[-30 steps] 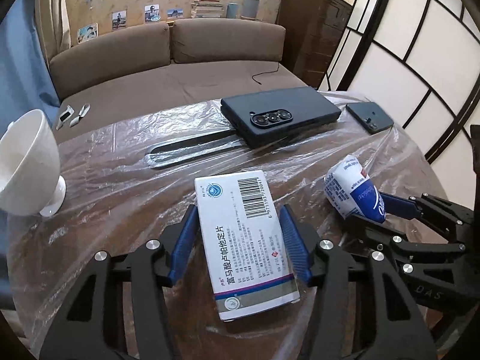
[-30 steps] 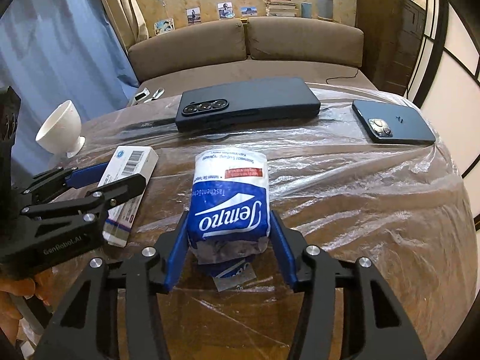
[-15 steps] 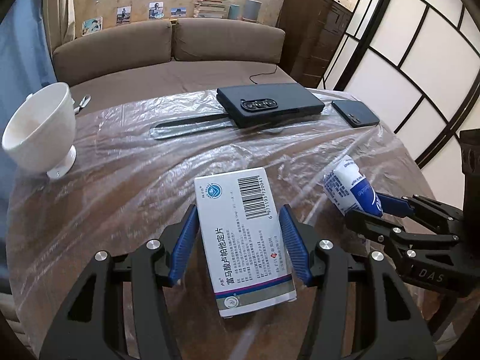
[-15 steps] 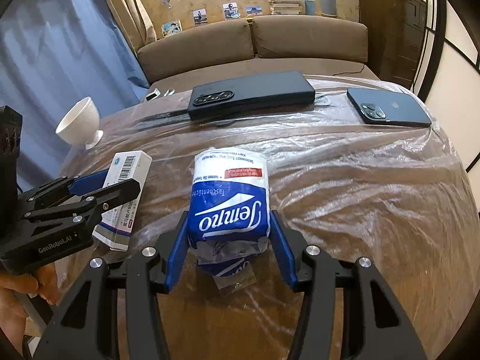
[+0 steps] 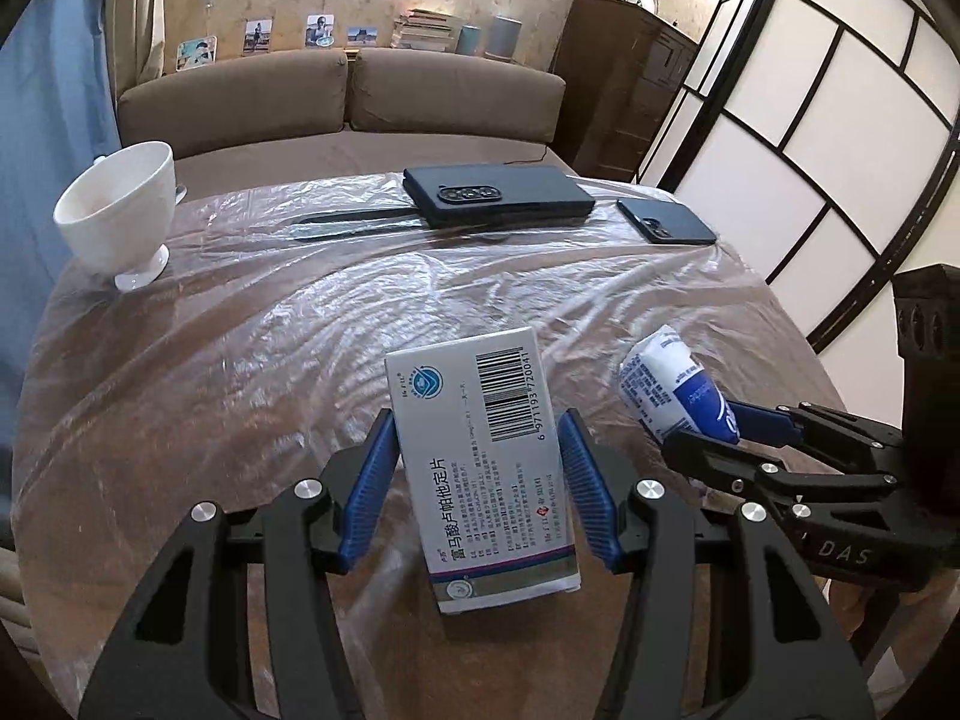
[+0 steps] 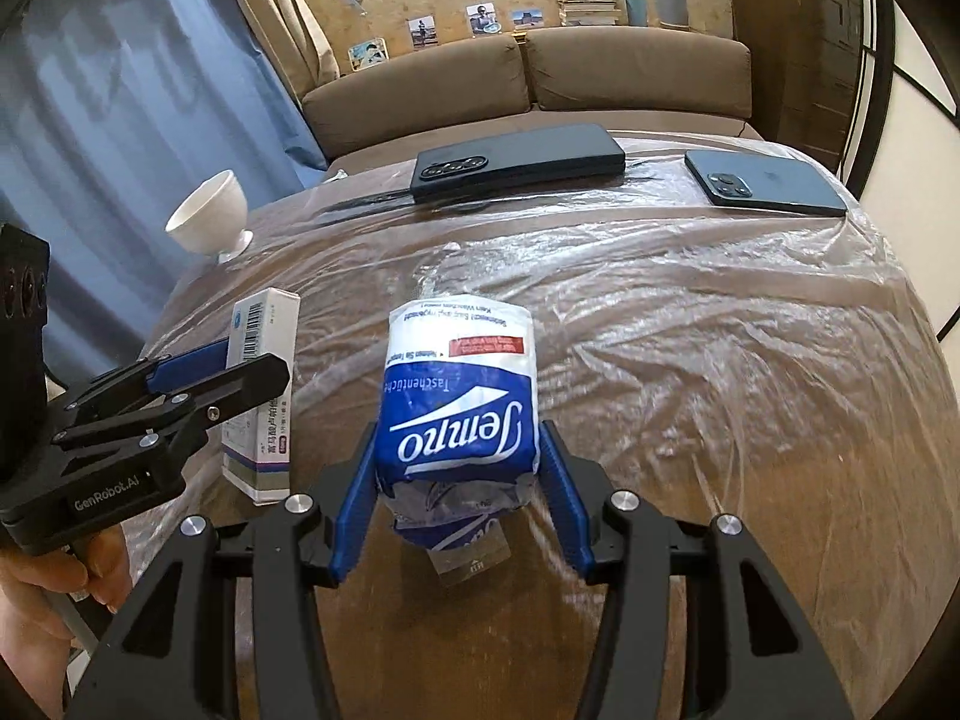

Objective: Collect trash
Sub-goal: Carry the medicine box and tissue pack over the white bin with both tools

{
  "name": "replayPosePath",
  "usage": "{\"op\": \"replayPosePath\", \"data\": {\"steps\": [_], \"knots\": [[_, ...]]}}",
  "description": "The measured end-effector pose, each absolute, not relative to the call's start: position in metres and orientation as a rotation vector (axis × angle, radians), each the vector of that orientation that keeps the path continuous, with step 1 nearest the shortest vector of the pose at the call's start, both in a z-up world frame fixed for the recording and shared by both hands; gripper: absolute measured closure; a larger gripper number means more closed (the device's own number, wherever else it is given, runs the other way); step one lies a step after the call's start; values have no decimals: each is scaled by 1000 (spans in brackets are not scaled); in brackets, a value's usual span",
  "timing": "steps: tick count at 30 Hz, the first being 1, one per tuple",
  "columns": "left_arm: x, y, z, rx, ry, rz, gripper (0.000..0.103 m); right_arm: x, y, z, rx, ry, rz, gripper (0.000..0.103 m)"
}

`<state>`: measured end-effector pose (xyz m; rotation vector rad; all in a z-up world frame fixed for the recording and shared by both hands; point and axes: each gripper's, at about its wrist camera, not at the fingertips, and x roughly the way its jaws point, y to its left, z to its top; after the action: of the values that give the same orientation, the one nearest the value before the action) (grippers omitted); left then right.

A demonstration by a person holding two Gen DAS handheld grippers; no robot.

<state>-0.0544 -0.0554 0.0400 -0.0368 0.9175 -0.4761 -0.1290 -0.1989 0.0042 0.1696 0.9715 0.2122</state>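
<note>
Left wrist view: the left gripper [image 5: 477, 468] clamps a white cardboard medicine box [image 5: 480, 450] above the plastic-covered round table [image 5: 240, 360], with a white footed bowl [image 5: 117, 219] near the left edge. At the far edge lie a black cased phone [image 5: 498, 195] and a dark blue phone [image 5: 666, 220]. The right gripper [image 6: 457, 480] squeezes a blue-and-white Tempo tissue pack [image 6: 459, 399], its rear end crumpled and partly hidden.

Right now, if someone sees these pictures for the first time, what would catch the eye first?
Most striking is the left tool shut on a white medicine box with a barcode, held above the plastic-covered table. Beside it, the right tool is shut on a blue and white Tempo tissue pack. Farther back lie two dark phones and, at the left edge, a white cup.
</note>
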Motion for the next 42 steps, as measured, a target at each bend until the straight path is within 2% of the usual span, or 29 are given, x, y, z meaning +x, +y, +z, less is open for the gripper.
{"op": "replayPosePath", "data": {"steps": [21,42], "knots": [[-132,-55,62,-53,876,-463,48,-199,-206,15,164,965,268,53],[-232,-72,61,-18,902,-512,48,-302,-222,22,180,987,295,53]]}}
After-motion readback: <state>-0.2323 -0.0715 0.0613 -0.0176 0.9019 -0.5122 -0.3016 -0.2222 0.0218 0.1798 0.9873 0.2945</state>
